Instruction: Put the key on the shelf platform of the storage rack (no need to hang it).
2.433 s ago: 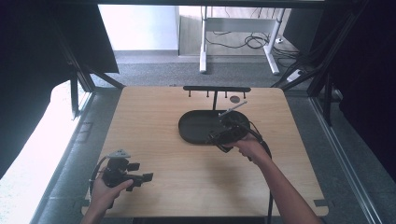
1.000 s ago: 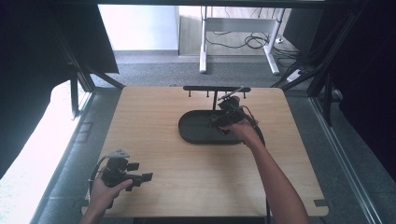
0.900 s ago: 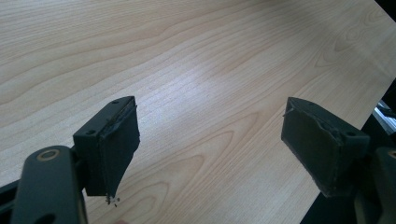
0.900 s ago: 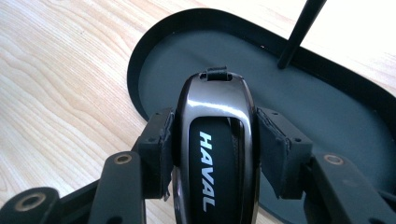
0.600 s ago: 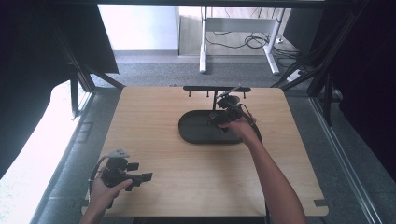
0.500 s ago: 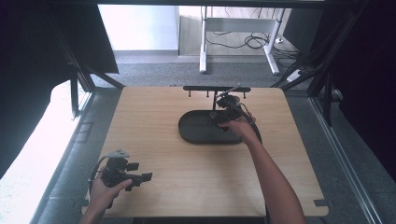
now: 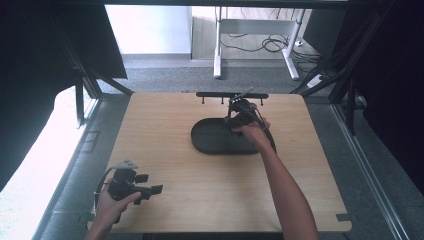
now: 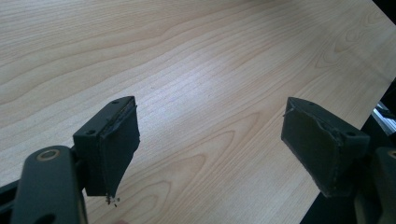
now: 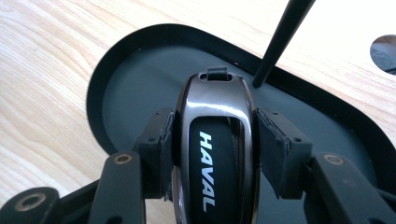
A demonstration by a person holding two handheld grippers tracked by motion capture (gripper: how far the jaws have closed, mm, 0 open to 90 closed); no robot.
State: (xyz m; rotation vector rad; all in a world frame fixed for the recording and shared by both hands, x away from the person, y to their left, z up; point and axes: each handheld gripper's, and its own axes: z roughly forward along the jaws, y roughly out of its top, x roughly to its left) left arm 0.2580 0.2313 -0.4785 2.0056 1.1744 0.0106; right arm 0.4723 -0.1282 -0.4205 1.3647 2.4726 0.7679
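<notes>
My right gripper (image 9: 212,140) is shut on a glossy black car key fob (image 9: 215,154) lettered HAVAL, its pads (image 9: 275,149) pressing both sides. It hovers over the far right part of a black oval tray (image 9: 116,70), close to a thin black post (image 9: 280,37) that rises from the tray. In the high view the right gripper (image 7: 241,113) sits at the tray (image 7: 210,137) beneath a black bar with hooks (image 7: 231,95). My left gripper (image 8: 210,144) stands open over bare wood, held at the table's near left corner (image 7: 131,185).
The light wooden table (image 7: 200,195) has wide bare areas left of and in front of the tray. A round hole (image 9: 384,51) in the tabletop lies beyond the tray. Dark frame struts and a white desk base stand beyond the far edge.
My right gripper has moved with the fob from the tray's near right side toward its far right end, by the post. The left gripper has stayed put.
</notes>
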